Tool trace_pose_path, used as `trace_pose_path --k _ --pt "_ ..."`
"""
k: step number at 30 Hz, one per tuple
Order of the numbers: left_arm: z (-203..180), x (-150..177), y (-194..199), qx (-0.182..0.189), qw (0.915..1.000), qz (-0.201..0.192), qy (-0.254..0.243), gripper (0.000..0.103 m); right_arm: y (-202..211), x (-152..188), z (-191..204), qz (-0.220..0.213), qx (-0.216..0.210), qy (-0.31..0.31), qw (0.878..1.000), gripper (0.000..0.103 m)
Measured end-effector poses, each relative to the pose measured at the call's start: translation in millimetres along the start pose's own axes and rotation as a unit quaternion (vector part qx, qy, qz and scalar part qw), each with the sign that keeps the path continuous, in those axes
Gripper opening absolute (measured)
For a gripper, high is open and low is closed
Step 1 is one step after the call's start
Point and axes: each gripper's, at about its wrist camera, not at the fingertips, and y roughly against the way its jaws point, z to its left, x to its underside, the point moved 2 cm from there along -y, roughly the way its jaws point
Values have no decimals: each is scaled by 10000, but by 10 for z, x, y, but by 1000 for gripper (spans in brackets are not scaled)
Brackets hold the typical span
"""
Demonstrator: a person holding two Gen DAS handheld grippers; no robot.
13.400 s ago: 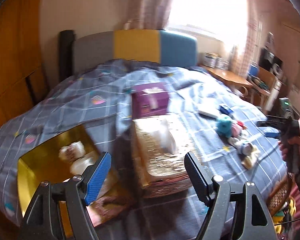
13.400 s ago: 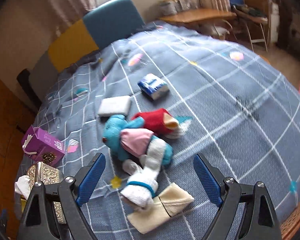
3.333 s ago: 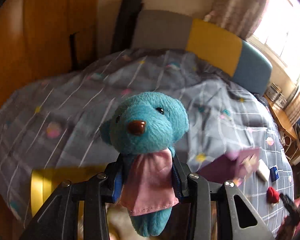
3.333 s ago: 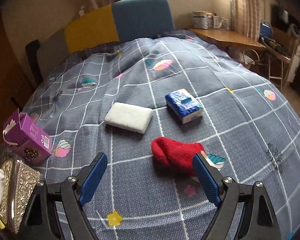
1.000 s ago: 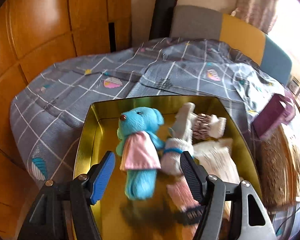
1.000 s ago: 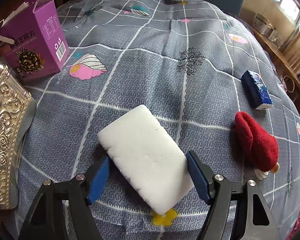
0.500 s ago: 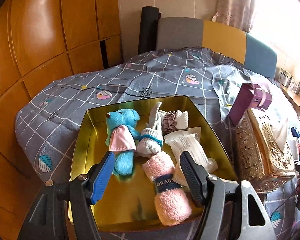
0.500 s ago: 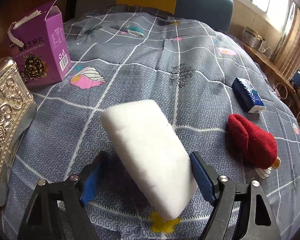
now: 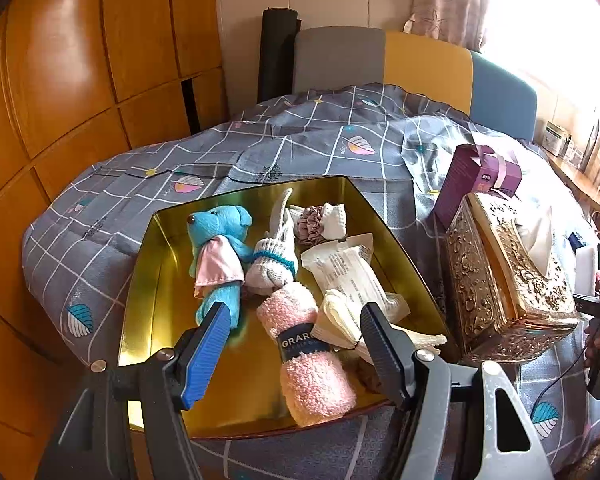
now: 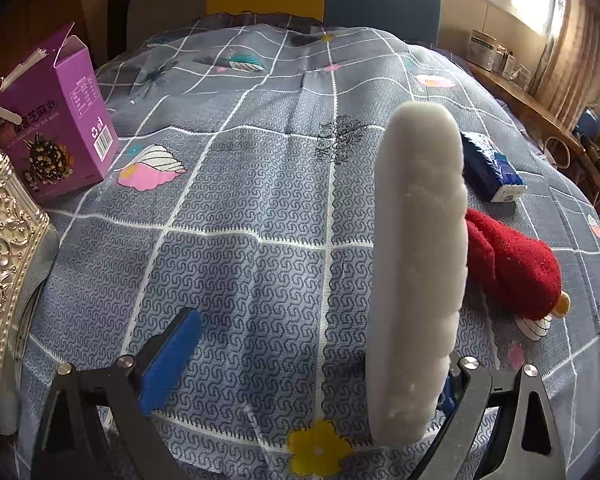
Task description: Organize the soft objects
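On the grey checked bed cover [image 10: 236,216], the right tongs [image 10: 312,356] are opening with the white sponge [image 10: 418,264] standing on edge against one side, while the open, empty left tongs [image 9: 296,344] hang over the gold tin [image 9: 148,280] holding a pink sock labelled "GRAR" [image 9: 312,356].

Glossy orange-brown wooden wall panels [image 9: 72,92] fill the left of the left wrist view, with a pale wall at upper centre. A bed under a grey checked quilt [image 9: 324,144] spreads across the middle, backed by a grey, yellow and blue headboard [image 9: 420,60]. Bright daylight pours through the curtained window [image 9: 540,4] at upper right, above a wooden side desk [image 10: 520,96].
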Motion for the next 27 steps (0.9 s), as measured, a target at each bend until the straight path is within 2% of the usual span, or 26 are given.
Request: trace_pose_path --k 3,6,7,9,10,12,13,15,18,20,21,24,27 --pt "-17 11 -16 69 10000 41 7 68 -7 -74 -30 79 -42 43 10000 93" --pt "-35 30 -45 161 9998 95 1 68 7 -140 -143 196 -76 -117 9997 76" --pt "-40 40 -57 184 9998 117 12 68 14 -148 -195 240 -91 -219 9994 67" --pt "-54 58 -75 228 9996 161 15 68 27 -156 -300 349 -120 -401 9985 58" --pt "-63 71 -84 242 9995 180 17 68 34 -155 -328 394 -33 -372 9985 45" --pt "-81 94 -99 275 9994 225 10 68 43 -147 -362 429 -63 -339 9985 34" --pt "-91 109 -105 295 9992 251 9 68 41 -145 -373 431 -82 -339 9985 33" --pt "-117 136 -104 328 9990 292 -10 68 37 -143 -394 419 -124 -409 9982 32" --pt "-139 163 -92 355 9989 317 -39 68 39 -162 -491 477 -540 -851 9938 42" --pt "-145 169 -95 367 9988 334 -45 68 54 -176 -562 575 -748 -1142 9890 68" --pt "-147 168 -99 372 9987 344 -34 68 65 -165 -588 587 -741 -1237 9878 72" --pt "-161 179 -108 395 9985 370 -35 68 66 -151 -683 666 -998 -1622 9794 74" --pt "-175 198 -126 413 9982 425 -46 68 79 -181 -750 550 -1196 -1998 9710 80"
